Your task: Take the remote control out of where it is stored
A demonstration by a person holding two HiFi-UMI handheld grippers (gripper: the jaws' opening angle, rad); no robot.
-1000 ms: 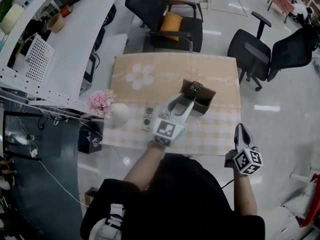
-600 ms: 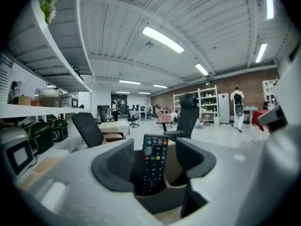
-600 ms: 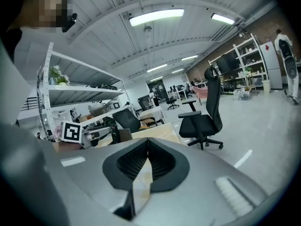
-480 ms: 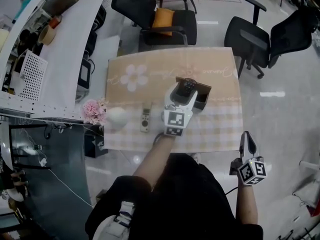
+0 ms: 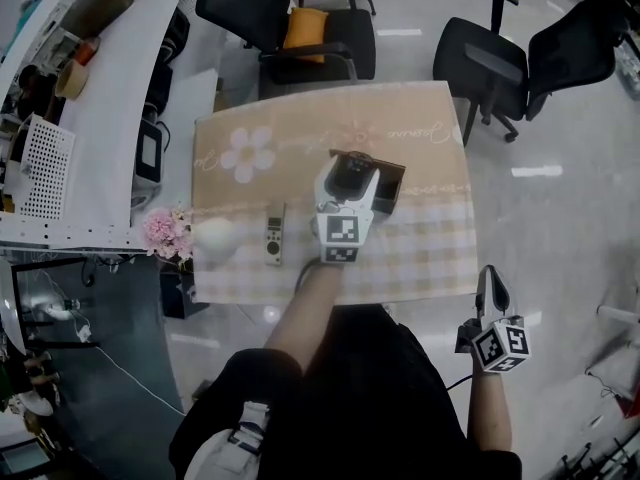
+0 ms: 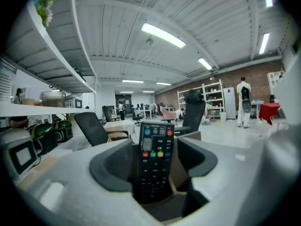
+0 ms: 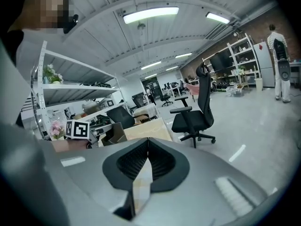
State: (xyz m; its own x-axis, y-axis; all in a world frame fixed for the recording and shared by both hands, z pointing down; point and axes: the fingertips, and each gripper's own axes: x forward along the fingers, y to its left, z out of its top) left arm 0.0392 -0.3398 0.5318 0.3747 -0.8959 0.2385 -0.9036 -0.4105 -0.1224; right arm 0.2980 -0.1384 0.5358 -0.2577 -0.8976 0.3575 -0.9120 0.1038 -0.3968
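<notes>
Left hand-held gripper [image 5: 350, 178], jaws opening and not yet pressing, flanks the upright remote control [image 6: 154, 161] in its box [image 5: 394, 186].

Glossy grey floor [image 5: 560, 228] is throwing back light glare. Two black office chairs [image 5: 490, 63] are standing past the cloth-covered counter [image 5: 420, 128]; a third chair [image 5: 330, 48] is carrying an orange cushion [image 5: 303, 26]. Long white desk [image 5: 110, 118] is running along the left. Strip lights [image 6: 162, 35] are glowing on the ribbed ceiling [image 6: 117, 46]. Brick wall [image 6: 261, 74] and shelving rack [image 6: 211, 95] are showing far off.
</notes>
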